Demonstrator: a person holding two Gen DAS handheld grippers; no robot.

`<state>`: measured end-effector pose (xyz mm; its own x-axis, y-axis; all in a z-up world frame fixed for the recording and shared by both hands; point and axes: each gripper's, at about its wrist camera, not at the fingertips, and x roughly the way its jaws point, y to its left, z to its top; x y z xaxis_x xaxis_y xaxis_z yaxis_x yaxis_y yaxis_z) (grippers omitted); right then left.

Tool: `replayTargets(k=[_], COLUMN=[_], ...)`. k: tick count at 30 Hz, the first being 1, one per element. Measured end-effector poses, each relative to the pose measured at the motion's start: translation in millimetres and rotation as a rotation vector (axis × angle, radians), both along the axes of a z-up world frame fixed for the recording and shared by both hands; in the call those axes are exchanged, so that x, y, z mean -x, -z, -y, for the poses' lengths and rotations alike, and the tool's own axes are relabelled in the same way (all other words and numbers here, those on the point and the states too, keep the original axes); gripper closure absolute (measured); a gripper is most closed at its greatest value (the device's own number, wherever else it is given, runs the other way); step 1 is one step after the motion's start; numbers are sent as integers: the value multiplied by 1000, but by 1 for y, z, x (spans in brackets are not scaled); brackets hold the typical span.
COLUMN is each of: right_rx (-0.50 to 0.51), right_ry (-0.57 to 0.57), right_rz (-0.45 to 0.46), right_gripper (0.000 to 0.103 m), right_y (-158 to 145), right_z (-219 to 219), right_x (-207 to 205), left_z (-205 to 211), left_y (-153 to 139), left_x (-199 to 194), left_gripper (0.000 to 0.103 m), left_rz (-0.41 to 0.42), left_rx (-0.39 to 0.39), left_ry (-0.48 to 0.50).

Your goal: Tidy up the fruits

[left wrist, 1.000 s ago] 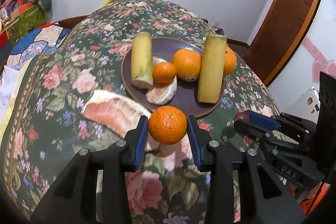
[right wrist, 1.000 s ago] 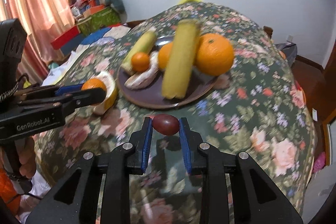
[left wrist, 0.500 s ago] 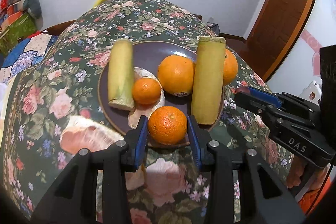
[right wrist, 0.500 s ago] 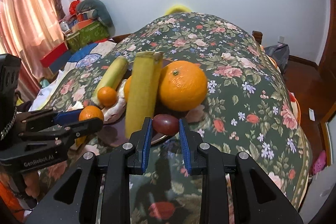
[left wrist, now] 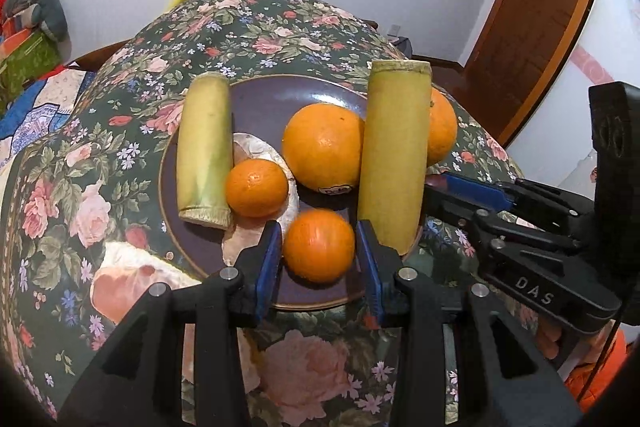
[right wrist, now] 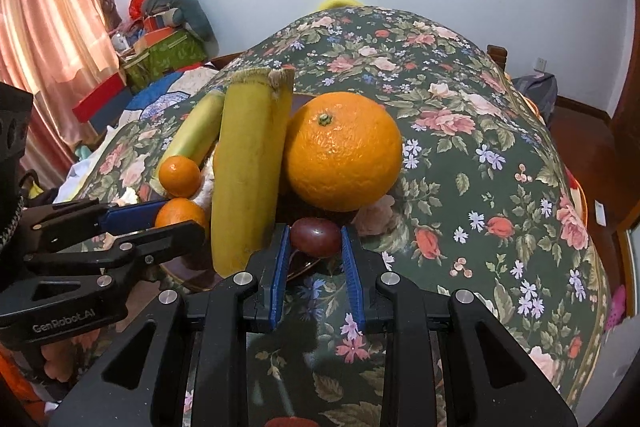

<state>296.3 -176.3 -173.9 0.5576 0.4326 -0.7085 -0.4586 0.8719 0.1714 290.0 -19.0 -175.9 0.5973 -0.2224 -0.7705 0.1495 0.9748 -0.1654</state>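
Note:
My left gripper (left wrist: 319, 247) is shut on a small mandarin (left wrist: 319, 245), held over the near part of the dark purple plate (left wrist: 272, 103). The plate carries two yellow-green cane pieces (left wrist: 205, 147) (left wrist: 394, 155), a small mandarin (left wrist: 257, 187), a large orange (left wrist: 322, 145) and a pale pomelo wedge (left wrist: 256, 151). A second large orange (right wrist: 344, 151) sits at the plate's right side. My right gripper (right wrist: 315, 239) is shut on a dark red grape (right wrist: 315, 237) at the plate's right rim, in front of that orange. Each gripper also shows in the other's view.
A peeled pomelo segment (left wrist: 120, 287) lies on the floral tablecloth (left wrist: 280, 23) left of the plate. A wooden door (left wrist: 536, 15) stands at the right. Boxes and cushions (right wrist: 168, 39) are piled beyond the table's left side. A person's hand holds the right gripper's handle.
Both grippers moved forward toward the plate with their fruit. The mandarin went from over the cloth to over the plate's near part; the grape reached the plate's right rim.

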Motion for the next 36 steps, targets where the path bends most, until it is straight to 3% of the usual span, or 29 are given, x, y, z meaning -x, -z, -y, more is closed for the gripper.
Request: replayTargets(k=[5,11,23,32,36], right_rx=[12,29,-2,17,27], right_ry=[-8,11,-15,-78,-99], right_rz=[-23,-11,82,111,98], right_gripper=[77,67,64,64,64], right_y=[2,-3,-46,-53,-46], right_z=[-3,1,-1,-25,-33], right_x=[-1,-1,28,47,51], left_z=[1,-4,-45,-72,-73], left_y=[1,-10,-52,-37,-18], left_x=[0,6,39,63,70], left_gripper=[64,64,64,63,37], left_rz=[-11,2,84,20,-33], left_rx=[2,17,-2,-11,13], left_ry=[3,-8,-97,-143,-156])
